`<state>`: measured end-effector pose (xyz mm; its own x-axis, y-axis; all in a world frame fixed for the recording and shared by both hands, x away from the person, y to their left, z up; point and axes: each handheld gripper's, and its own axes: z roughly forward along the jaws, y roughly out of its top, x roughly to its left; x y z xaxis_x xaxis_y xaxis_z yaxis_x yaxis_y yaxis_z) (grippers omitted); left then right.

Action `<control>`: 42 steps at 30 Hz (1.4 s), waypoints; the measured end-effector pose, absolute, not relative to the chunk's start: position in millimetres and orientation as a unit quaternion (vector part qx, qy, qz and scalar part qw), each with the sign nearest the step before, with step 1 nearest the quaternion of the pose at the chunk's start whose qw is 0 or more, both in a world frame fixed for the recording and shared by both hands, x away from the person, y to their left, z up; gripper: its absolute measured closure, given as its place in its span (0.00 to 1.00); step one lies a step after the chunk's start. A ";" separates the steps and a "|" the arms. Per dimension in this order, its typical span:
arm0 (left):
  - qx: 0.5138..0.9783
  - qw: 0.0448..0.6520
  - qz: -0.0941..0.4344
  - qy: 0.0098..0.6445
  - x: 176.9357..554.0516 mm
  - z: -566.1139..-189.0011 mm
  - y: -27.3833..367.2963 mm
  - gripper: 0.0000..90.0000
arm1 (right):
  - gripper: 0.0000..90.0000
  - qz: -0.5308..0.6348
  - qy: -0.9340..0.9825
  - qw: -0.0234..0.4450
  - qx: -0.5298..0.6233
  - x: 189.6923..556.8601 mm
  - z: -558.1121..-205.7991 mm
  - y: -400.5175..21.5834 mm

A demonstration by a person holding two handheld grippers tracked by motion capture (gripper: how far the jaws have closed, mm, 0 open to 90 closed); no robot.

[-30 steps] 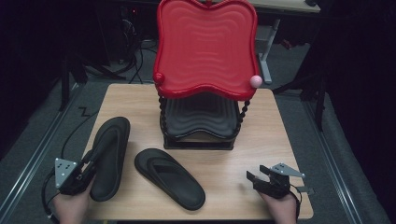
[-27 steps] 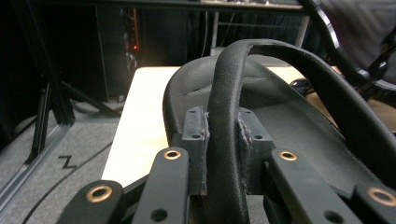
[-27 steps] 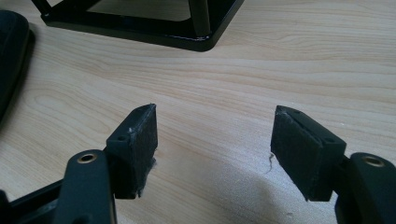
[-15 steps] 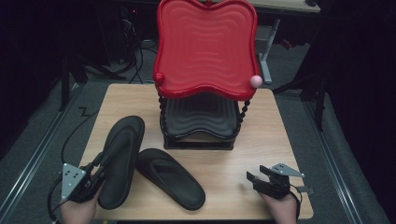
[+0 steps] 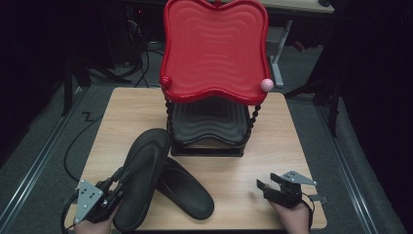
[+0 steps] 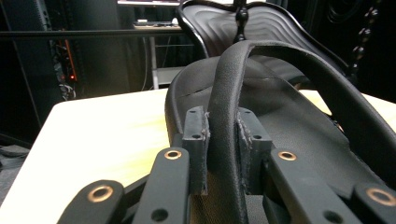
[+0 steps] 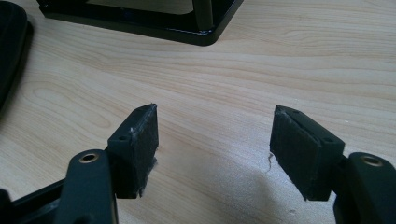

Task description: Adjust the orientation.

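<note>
over at the left of the table point(image 5: 104, 114), the left gripper point(image 5: 117, 187) has one black flip-flop point(image 5: 141, 180) by its strap point(image 6: 224, 116), and the left gripper view makes the grip plain: the two pads are closed tight on the strap, one on each side, with the sole spreading out behind them. taking it by the strap looks sensible, since that is the one narrow part the jaws can get around. the held flip-flop lies at a slant, its toe end up near the foot of the rack and its side overlapping the second flip-flop point(image 5: 187, 190), which lies flat on the wood just to its right; that overlap suggests the held one is raised a little rather than resting flush, though how far off the table it sits cannot be told.

in the middle stands a two-tier shoe rack point(image 5: 214, 122), a red shelf point(image 5: 214, 48) on top and a black shelf point(image 5: 209, 119) beneath, both bare, which reads as the likely home for the pair.

further right, the right gripper point(image 5: 268, 187) waits near the table's front edge, well apart from both flip-flops. its jaws stand partly open with bare wood between the pads point(image 7: 140, 140), holding and touching nothing.
</note>
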<state>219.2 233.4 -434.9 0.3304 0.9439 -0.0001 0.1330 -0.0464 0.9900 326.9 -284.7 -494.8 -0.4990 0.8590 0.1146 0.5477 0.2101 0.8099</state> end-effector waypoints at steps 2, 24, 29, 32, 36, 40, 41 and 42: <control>0.617 0.537 0.377 0.434 217.5 -434.9 230.6 0.85 | 0.37 0.423 0.756 0.185 0.464 326.8 -494.8 -284.7; 0.634 0.558 0.355 0.401 216.5 -434.6 194.1 0.85 | 0.23 0.427 0.751 0.232 0.447 315.7 -483.4 -265.8; 0.633 0.560 0.349 0.405 224.3 -435.2 181.0 0.86 | 0.23 0.450 0.747 0.223 0.435 308.9 -474.1 -248.2; 0.636 0.560 0.349 0.399 228.5 -434.8 171.0 0.86 | 0.23 0.467 0.748 0.225 0.415 302.2 -464.2 -234.3; 0.633 0.564 0.353 0.395 239.3 -433.4 157.4 0.86 | 0.25 0.500 0.744 0.231 0.378 293.9 -442.4 -215.2; 0.629 0.568 0.353 0.397 255.0 -432.1 145.0 0.86 | 0.25 0.514 0.744 0.225 0.364 293.3 -430.8 -204.0; 0.628 0.567 0.355 0.397 258.0 -431.8 142.4 0.86 | 0.25 0.519 0.742 0.224 0.361 293.1 -426.7 -199.1; 0.628 0.565 0.359 0.397 261.8 -431.3 139.0 0.86 | 0.25 0.528 0.741 0.222 0.352 293.6 -422.7 -192.8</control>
